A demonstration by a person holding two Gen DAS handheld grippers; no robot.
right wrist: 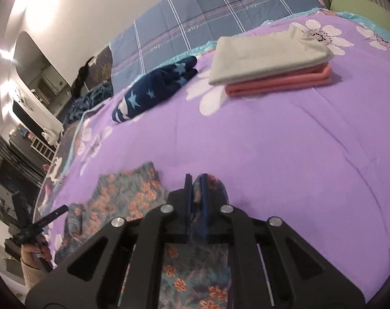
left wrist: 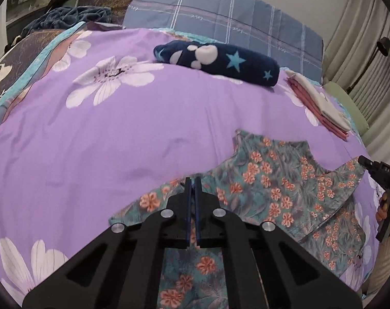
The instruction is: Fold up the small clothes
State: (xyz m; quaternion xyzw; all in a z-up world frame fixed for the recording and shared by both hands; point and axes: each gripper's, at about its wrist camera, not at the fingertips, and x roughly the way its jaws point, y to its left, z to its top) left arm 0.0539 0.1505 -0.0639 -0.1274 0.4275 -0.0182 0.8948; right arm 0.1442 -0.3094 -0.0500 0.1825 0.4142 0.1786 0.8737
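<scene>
A small teal garment with orange flowers (left wrist: 280, 180) lies partly spread on the purple flowered bedspread (left wrist: 117, 134). My left gripper (left wrist: 193, 180) is shut on the garment's left edge. My right gripper (right wrist: 196, 177) is shut on a bunched fold of the same garment (right wrist: 125, 193), which hangs between and under its fingers. The right gripper also shows at the right edge of the left wrist view (left wrist: 380, 172), and the left gripper at the lower left of the right wrist view (right wrist: 33, 229).
A rolled navy star-print cloth (left wrist: 218, 61) lies at the back of the bed. A folded stack of grey and pink clothes (right wrist: 269, 61) sits to its right. A blue checked quilt (left wrist: 220, 13) lies behind. A curtain (left wrist: 362, 51) hangs at the right.
</scene>
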